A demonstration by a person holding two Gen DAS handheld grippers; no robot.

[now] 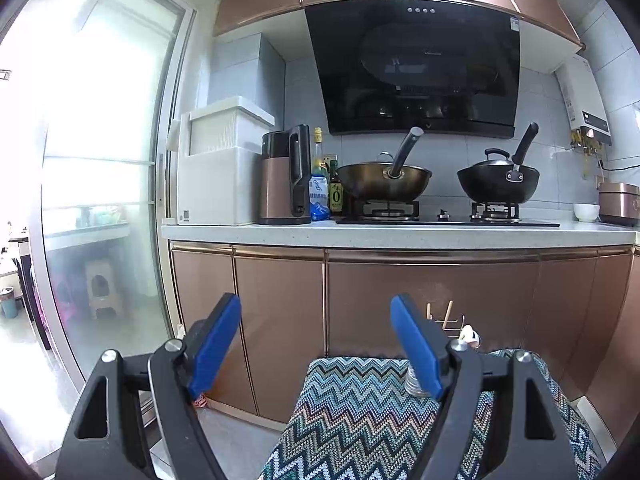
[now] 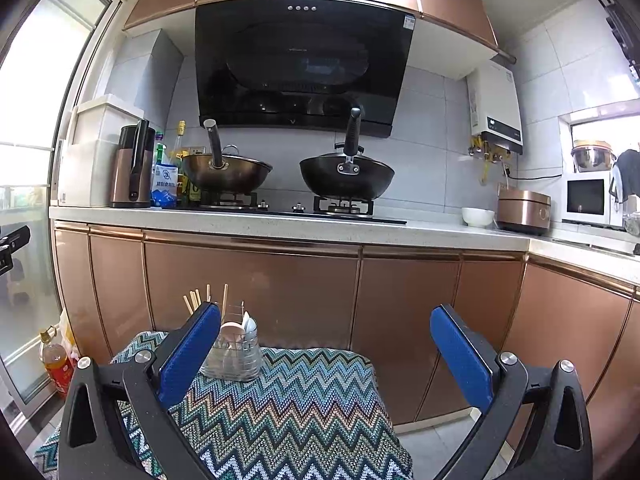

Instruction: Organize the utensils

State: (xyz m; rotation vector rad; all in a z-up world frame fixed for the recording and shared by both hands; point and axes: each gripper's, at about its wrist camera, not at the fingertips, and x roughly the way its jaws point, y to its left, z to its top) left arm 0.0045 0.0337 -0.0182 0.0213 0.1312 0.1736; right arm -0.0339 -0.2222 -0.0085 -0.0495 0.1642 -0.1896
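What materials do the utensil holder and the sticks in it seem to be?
Utensil holder: apparently shiny metal wire over a clear or silvery cup, going by thin bars and glints; uncertain. Sticks: probably bamboo or wood, pale tan and matte, likely chopsticks.

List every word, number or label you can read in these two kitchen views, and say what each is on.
"0": label of the dark bottle beside the left wok.
Blue-white bag: print too blurred to read.
Hood sticker, hood logo, heater panel, white box code: too small to read.

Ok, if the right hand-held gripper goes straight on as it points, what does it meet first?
Probably the copper cabinet door under the counter; the right hand-held gripper looks open and empty. Depth is unclear.
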